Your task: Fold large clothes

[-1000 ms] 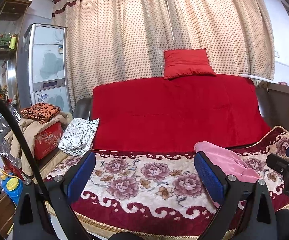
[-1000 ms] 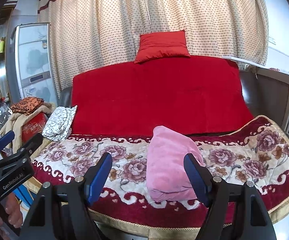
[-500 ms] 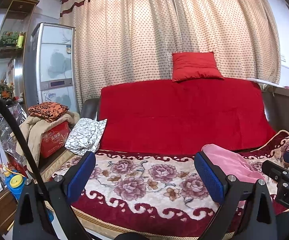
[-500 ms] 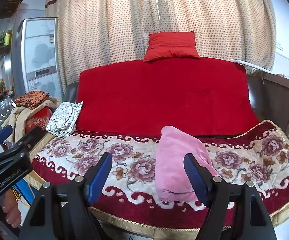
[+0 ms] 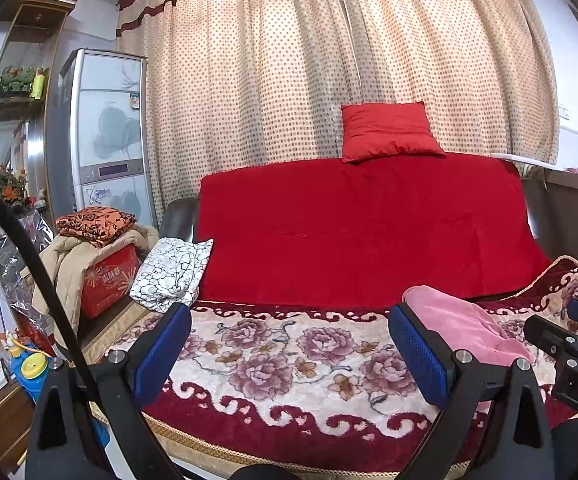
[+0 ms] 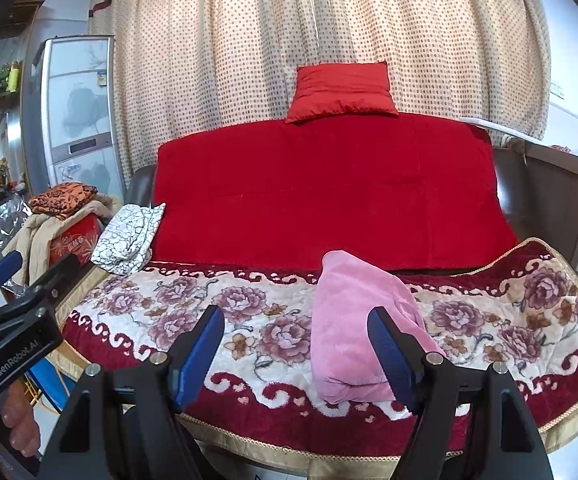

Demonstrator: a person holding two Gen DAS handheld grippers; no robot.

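The pink garment [image 6: 353, 332], already folded into a compact bundle, lies on the floral blanket [image 6: 249, 320] toward the sofa's right, its long axis running near to far. It sits just ahead of the right gripper [image 6: 297, 354], whose jaws stand spread and empty; the left gripper [image 5: 289, 350] (also spread, holding nothing) hangs further left. The red box [image 5: 107, 284] at far left carries piled clothes.

We see both views bright and evenly lit, colours saturated, focus sharp; fisheye bending curves the curtain [image 5: 329, 60] and darkens the corners.
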